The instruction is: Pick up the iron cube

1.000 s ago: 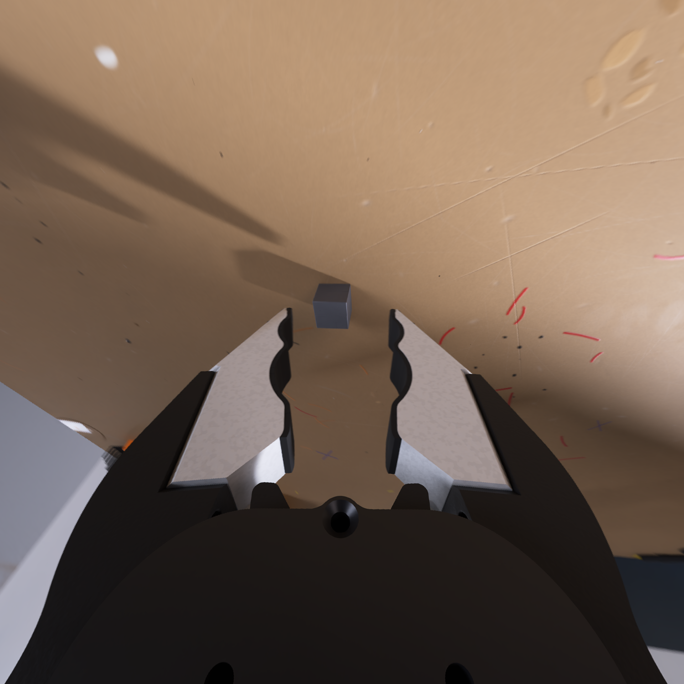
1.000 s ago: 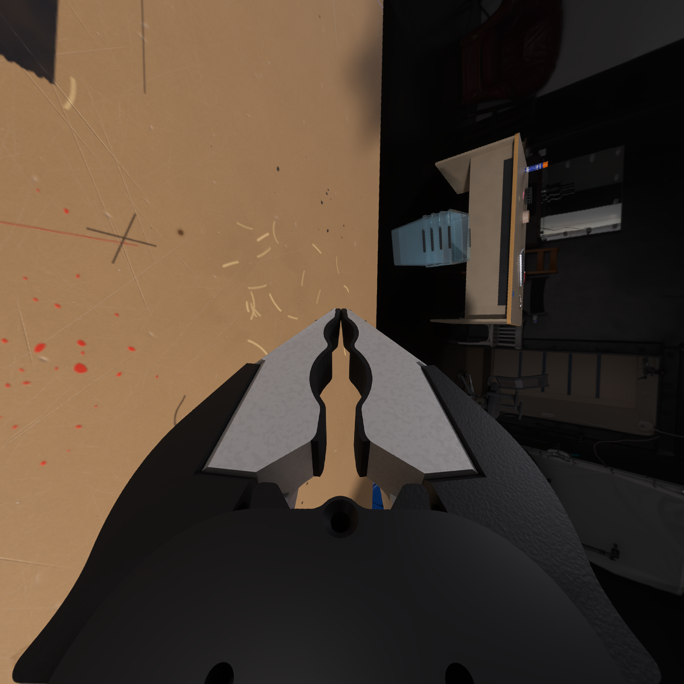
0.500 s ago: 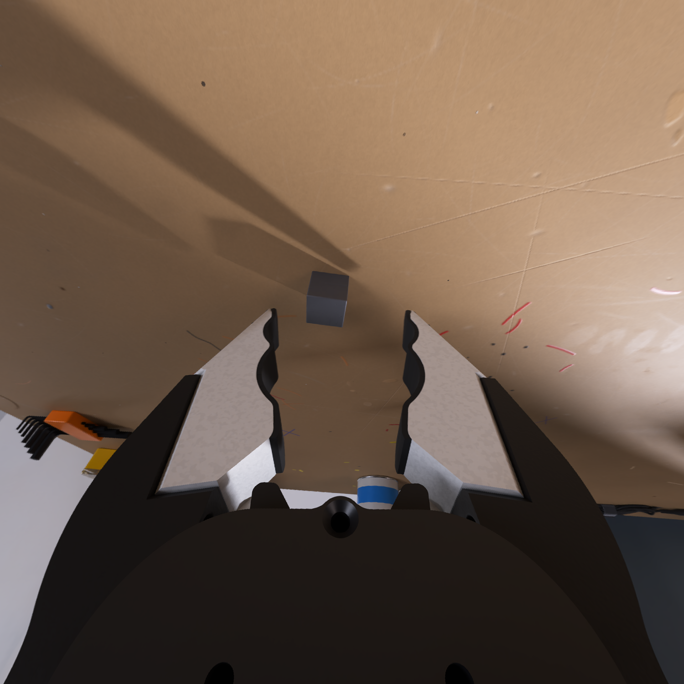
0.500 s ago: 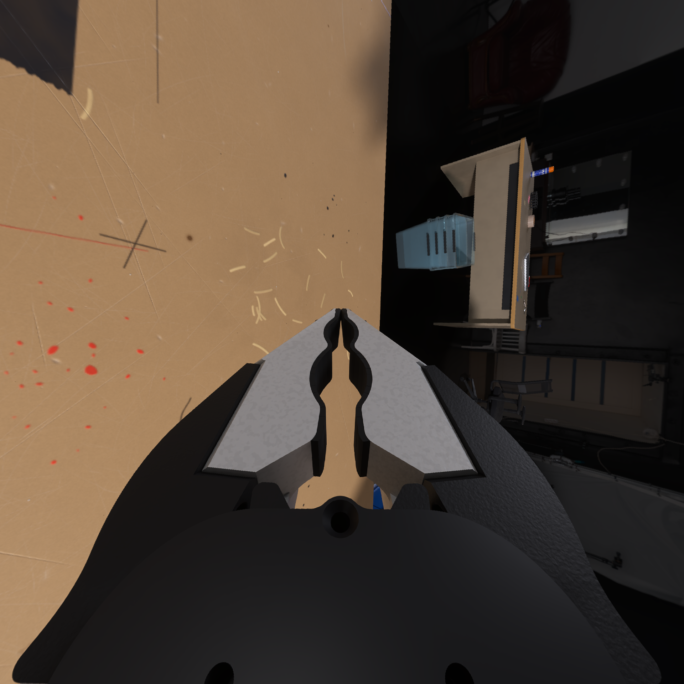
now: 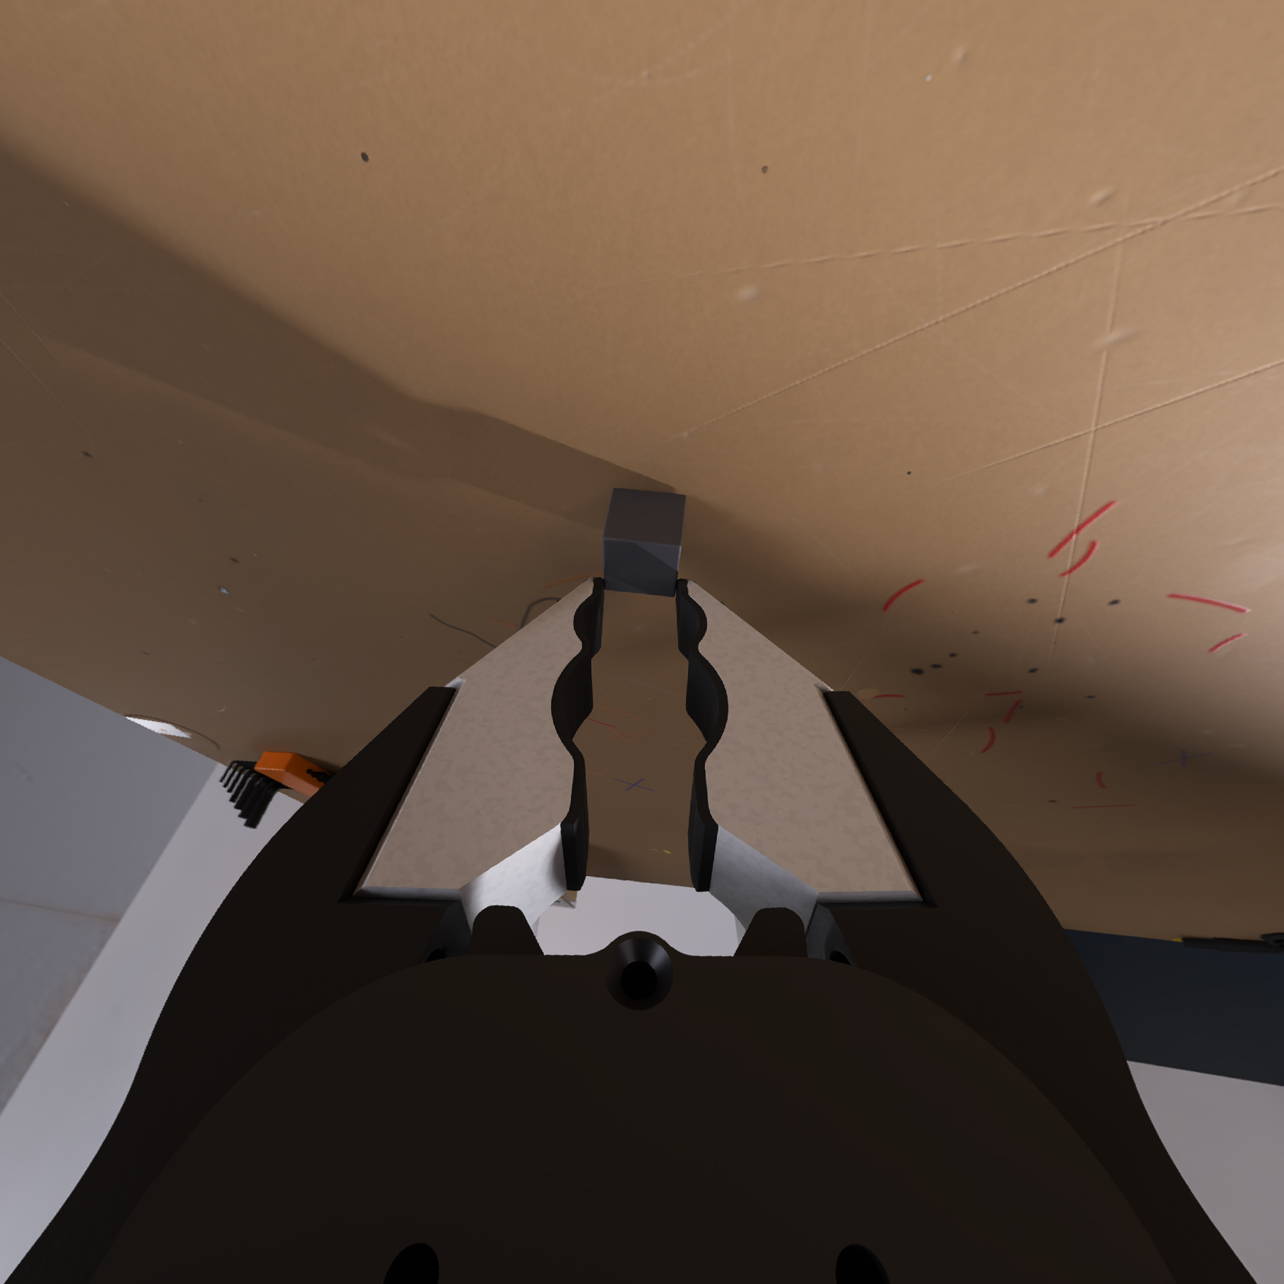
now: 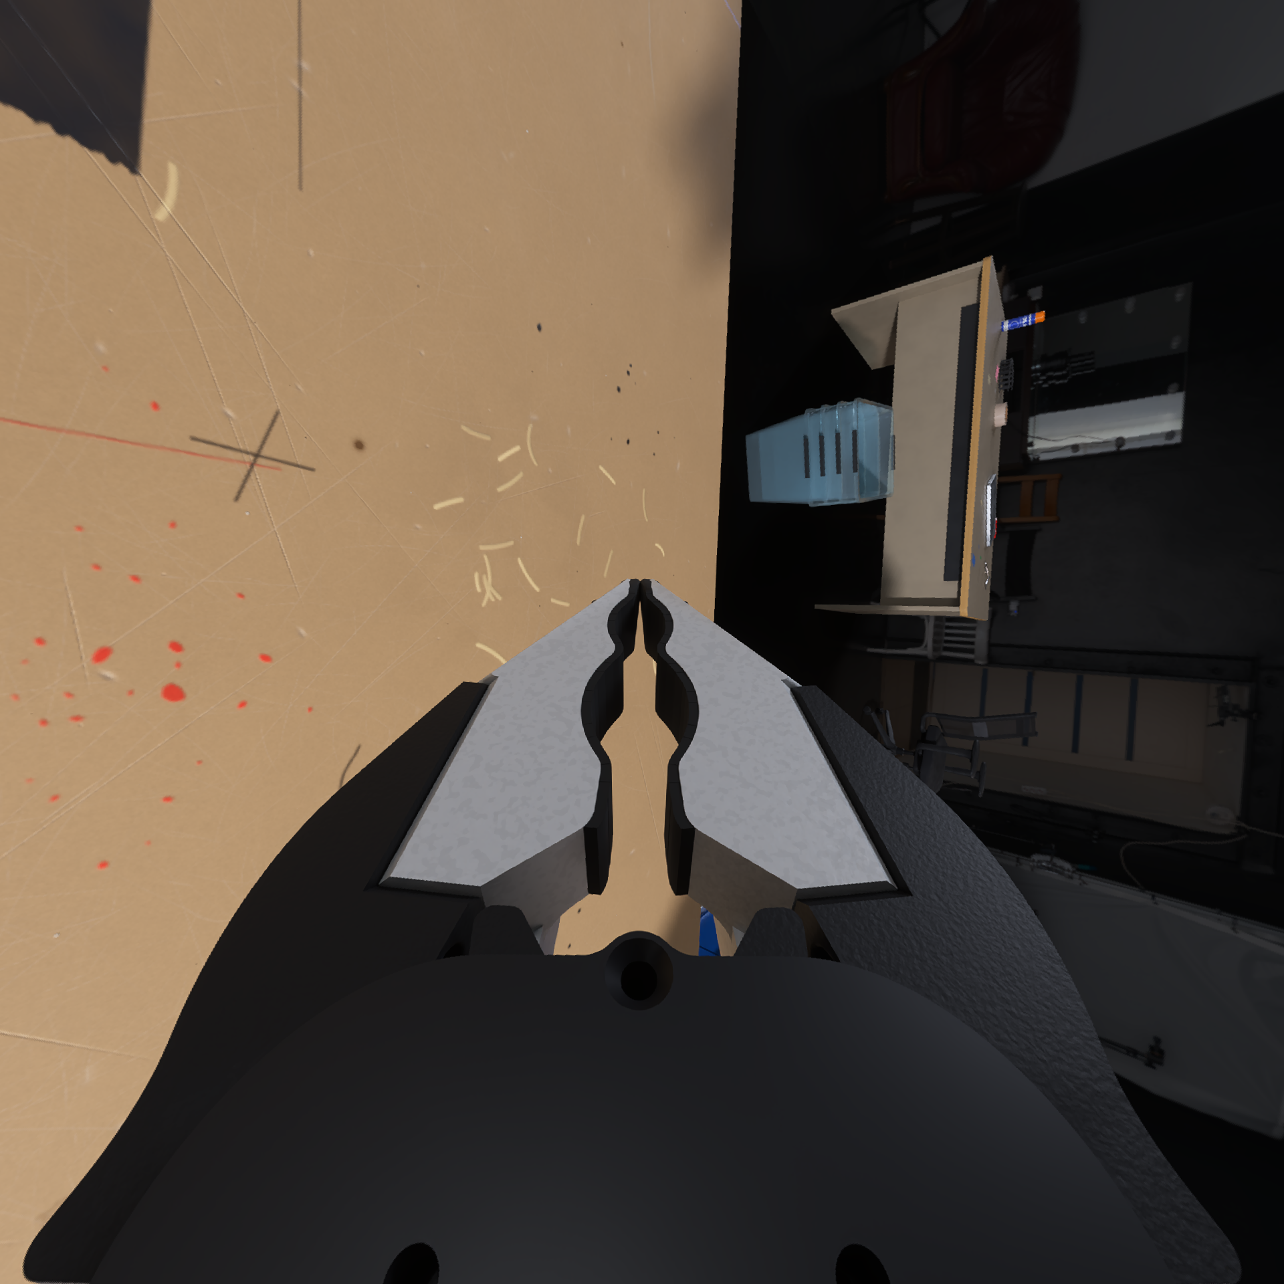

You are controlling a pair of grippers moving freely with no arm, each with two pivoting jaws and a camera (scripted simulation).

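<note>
Tan bench (image 5: 834,208), scuffed, long thin scratches, red marks and black dots on right side. Gray cube (image 5: 643,542) sits on it near centre, in shadow. Orange holder of black hex keys (image 5: 267,778) lies at the bench's left edge. Right wrist view: same bench (image 6: 417,278), red spatter, pencil cross, pale curved nicks.

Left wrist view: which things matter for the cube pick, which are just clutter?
Job:
- iron cube, grey, on the brown table
- left gripper, fingertips at the cube's near corners; whether it is clamped cannot be told

Lying about:
- orange-holdered hex key set at the table edge
- right gripper, shut on nothing, away at the table edge
</note>
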